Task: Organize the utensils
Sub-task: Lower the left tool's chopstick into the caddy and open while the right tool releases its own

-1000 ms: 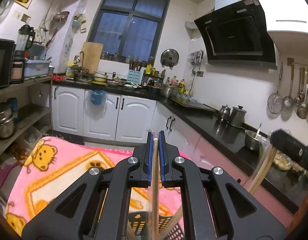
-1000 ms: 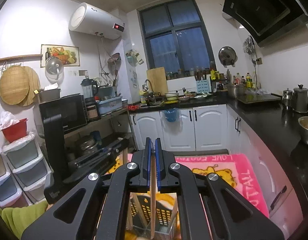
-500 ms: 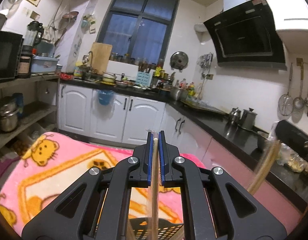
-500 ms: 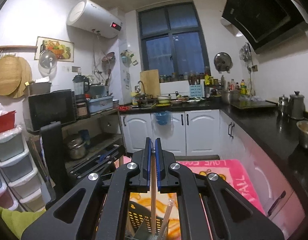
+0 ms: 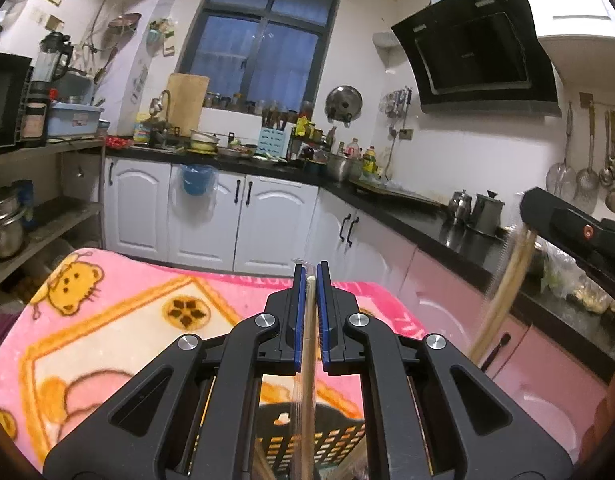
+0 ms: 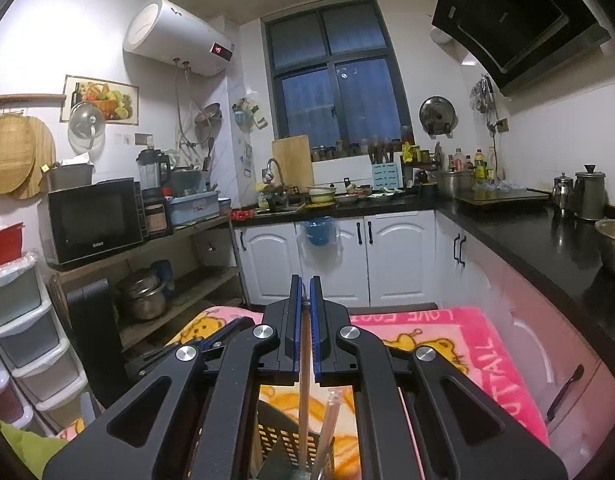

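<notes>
My left gripper (image 5: 311, 276) is shut on a thin wooden chopstick (image 5: 307, 380) that hangs down into a black perforated utensil basket (image 5: 307, 440) on a pink cartoon blanket (image 5: 119, 320). My right gripper (image 6: 303, 288) is shut on another wooden chopstick (image 6: 304, 400), whose lower end sits in the same black basket (image 6: 291, 444). A chopstick in a clear wrapper (image 6: 327, 420) leans in the basket beside it. The right gripper shows at the right of the left wrist view (image 5: 579, 232) with its chopstick (image 5: 503, 288) blurred.
The blanket covers a table in a kitchen. A black counter (image 6: 547, 240) with kettles and a steel bowl runs along the right. A shelf with a microwave (image 6: 93, 220) and pots stands at the left. White cabinets (image 6: 347, 260) are behind.
Both wrist views have tilted and shifted over the basket. Both grippers stay shut on their chopsticks. In the right wrist view the wrapped chopstick now leans in the basket.
</notes>
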A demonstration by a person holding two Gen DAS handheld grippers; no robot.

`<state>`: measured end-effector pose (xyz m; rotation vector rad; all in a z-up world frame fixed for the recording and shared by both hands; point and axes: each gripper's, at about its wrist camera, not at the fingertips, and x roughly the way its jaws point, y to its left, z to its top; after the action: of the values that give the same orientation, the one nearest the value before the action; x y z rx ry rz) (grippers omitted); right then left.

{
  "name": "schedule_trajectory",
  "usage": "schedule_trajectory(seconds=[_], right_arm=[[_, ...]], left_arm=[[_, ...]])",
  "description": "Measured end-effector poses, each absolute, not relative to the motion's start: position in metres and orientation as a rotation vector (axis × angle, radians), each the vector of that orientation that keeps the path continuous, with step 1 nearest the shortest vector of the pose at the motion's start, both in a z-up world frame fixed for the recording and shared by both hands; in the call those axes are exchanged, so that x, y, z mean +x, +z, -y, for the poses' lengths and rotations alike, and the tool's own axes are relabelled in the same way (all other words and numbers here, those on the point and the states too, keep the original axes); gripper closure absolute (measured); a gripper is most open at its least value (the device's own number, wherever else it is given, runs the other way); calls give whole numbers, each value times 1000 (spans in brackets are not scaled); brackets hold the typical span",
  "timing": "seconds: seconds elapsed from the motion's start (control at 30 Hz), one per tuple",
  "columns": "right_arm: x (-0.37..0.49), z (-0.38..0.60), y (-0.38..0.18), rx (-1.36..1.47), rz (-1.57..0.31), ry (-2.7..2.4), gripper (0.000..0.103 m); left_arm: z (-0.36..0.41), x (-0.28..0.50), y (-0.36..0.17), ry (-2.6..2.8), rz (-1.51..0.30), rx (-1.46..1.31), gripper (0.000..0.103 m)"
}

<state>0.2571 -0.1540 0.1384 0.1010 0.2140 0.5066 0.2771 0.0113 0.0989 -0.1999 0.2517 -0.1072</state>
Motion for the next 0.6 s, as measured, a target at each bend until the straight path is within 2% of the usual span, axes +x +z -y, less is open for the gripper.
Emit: schedule_trajectory(seconds=[0.6], right_arm=[[266, 157, 93, 119, -332, 498, 99]], left_arm=[[-19, 269, 74, -167, -367, -195, 100]])
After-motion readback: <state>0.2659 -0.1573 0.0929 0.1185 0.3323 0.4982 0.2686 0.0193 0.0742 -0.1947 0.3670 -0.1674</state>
